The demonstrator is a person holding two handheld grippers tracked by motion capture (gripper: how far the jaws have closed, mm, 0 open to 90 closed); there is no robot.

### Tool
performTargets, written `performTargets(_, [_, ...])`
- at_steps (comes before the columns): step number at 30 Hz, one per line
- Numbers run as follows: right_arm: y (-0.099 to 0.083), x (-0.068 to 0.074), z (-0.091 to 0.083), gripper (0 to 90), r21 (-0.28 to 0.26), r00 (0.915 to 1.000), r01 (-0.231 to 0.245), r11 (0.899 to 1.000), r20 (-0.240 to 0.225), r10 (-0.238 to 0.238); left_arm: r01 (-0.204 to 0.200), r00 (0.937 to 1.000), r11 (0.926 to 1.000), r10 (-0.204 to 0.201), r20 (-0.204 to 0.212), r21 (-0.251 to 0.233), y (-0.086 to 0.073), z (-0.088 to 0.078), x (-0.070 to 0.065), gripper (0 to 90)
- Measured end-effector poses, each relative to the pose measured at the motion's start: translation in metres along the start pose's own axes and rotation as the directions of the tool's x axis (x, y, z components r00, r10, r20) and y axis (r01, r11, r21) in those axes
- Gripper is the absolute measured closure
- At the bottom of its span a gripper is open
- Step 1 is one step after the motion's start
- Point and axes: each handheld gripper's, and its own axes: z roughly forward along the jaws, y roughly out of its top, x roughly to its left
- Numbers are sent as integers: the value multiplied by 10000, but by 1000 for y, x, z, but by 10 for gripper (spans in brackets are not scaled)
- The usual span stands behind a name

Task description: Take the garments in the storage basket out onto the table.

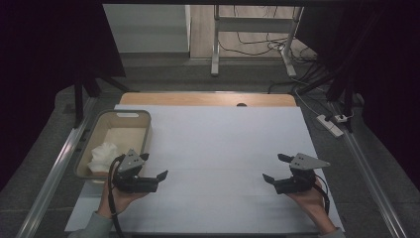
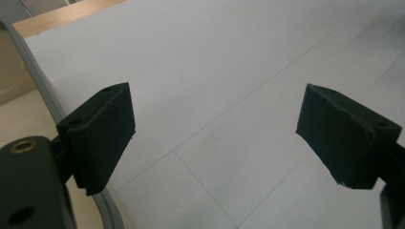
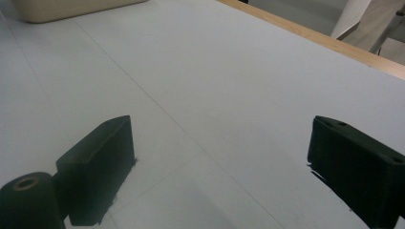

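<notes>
Inspection: left hand-held gripper [image 1: 154,167] and right hand-held gripper [image 1: 275,167] both gape wide, holding nothing, over the white surface [image 1: 223,148]. White crumpled cloth [image 1: 103,156] lies in the beige bin [image 1: 143,119], just beside the left one. Recommend approaching from above, clearing the rim, pinching a raised fold.

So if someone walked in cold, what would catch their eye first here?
Probably the two black tools held low over the white table: the left hand-held gripper and the right hand-held gripper, both with jaws open and nothing between them. Next, the beige bin at the table's left edge, with a crumpled white cloth inside.
</notes>
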Motion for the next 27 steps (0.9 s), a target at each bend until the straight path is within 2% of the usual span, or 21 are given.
performTargets(11, [-1,0,4,85,257,9995,-169,9995,-255,175,159,9999,9998,-160,41,79,-1,0,1,140])
performTargets(27, [-3,-2,6,85,388,9994,-245,9989,-244,255,262,9996,9994,-264,119,216,-1,-2,6,143])
